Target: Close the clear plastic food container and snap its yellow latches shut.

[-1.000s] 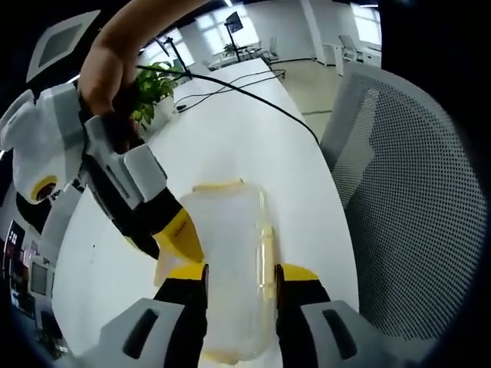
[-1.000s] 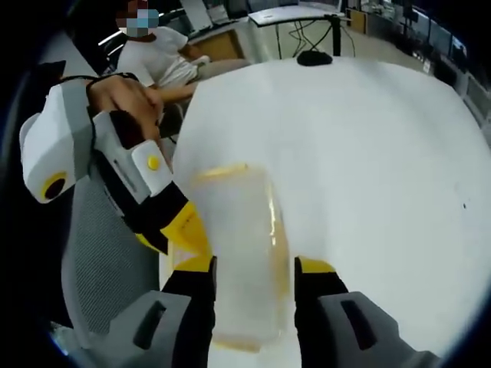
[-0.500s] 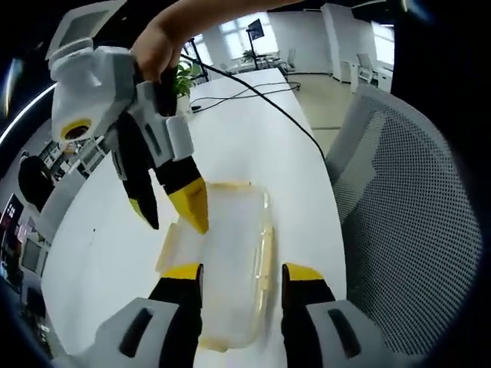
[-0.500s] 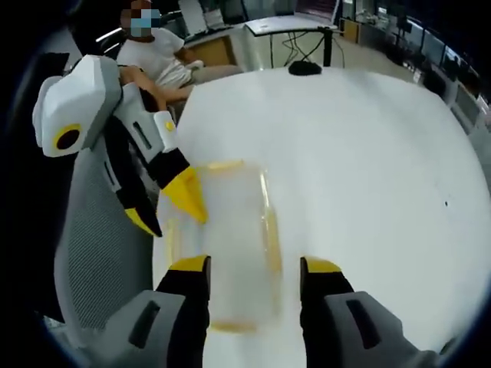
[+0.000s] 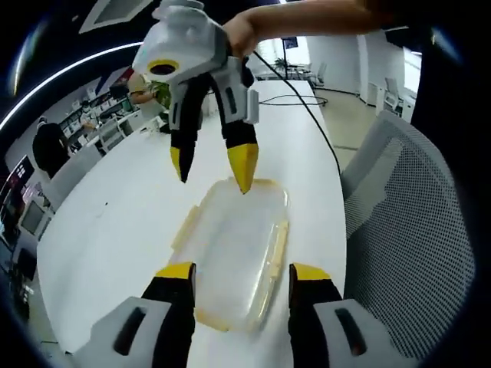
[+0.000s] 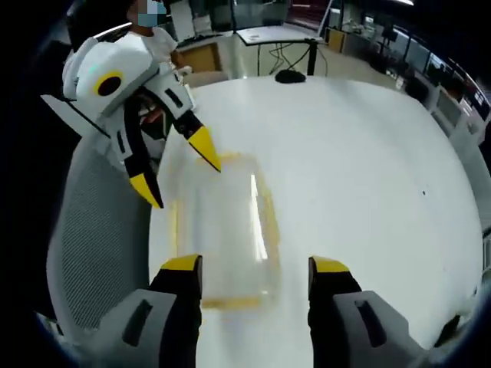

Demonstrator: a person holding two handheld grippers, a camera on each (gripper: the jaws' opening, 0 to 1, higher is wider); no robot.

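We hover both grippers, left gripper and right gripper, jaws spread, gripping nothing, over the container at twelve o'clock (no readable labels).

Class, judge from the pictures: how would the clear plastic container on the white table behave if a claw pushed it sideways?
The clear container looks empty and thin-walled, so it is probably light. On the smooth white table it would likely slide rather than tip, since it sits low and flat. Its glossy lid may be slippery.
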